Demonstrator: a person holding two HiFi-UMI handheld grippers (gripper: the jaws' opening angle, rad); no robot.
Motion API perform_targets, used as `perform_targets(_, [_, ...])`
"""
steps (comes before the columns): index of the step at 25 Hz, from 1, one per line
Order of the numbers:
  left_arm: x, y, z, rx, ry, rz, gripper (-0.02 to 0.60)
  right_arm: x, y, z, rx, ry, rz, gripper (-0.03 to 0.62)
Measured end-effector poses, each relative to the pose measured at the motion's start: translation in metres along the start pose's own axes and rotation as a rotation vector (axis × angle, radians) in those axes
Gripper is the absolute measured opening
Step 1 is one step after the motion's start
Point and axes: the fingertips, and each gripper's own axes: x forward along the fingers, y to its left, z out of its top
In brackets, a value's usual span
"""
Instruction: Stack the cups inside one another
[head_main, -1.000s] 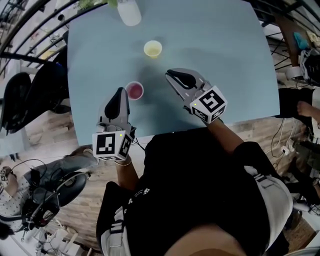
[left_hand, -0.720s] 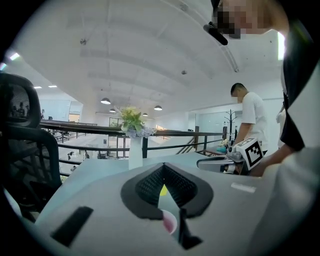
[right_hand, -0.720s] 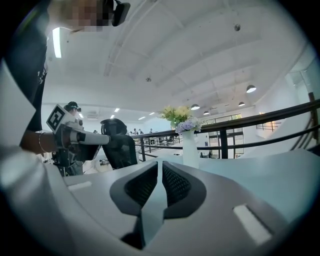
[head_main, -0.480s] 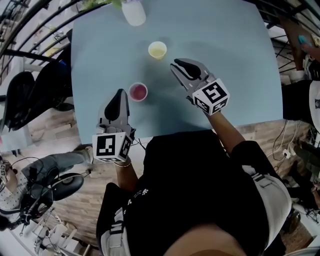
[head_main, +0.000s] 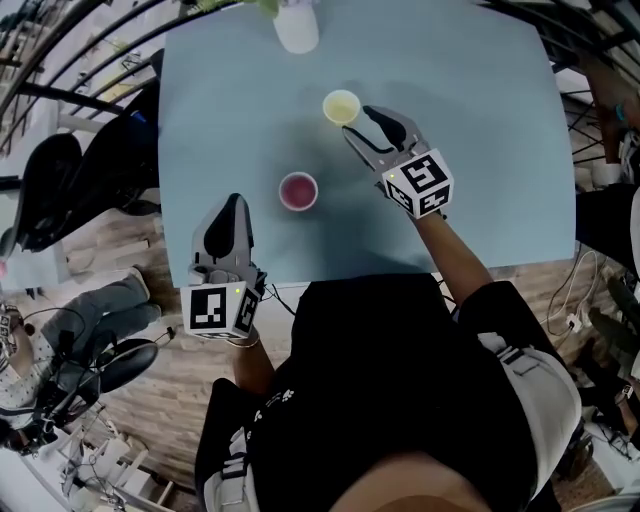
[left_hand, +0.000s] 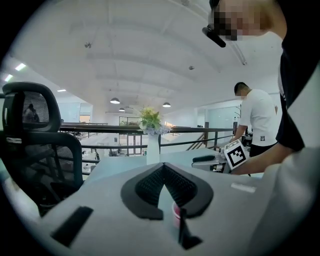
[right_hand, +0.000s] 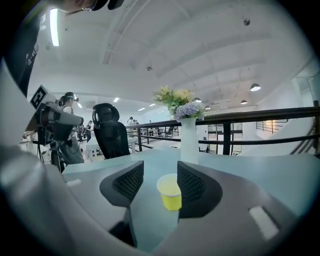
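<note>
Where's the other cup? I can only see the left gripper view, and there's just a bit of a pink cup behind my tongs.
Observer: A yellow cup stands farther out on the table, beyond the pink cup, toward the white vase.
Operator: Did the right tongs grab it?
Observer: No. The right tongs are open and have just been opening. The yellow cup stands just ahead of them, not gripped.
Operator: How close are my tongs to the pink one?
Observer: The left tongs are over the table's near edge. The pink cup stands ahead and to their right, with bare table between.
</note>
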Motion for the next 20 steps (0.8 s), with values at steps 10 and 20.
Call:
perform_targets(10, [0.004, 0.023, -0.008, -0.036, 0.009, -0.014, -0.009, 0.037, -0.014, -0.027, -0.007, 0.084, -0.04, 0.322])
perform_targets(20, [0.009, 0.037, -0.014, -0.053, 0.023, -0.01, -0.009, 0.057, -0.021, -0.052, -0.044, 0.168, -0.052, 0.359])
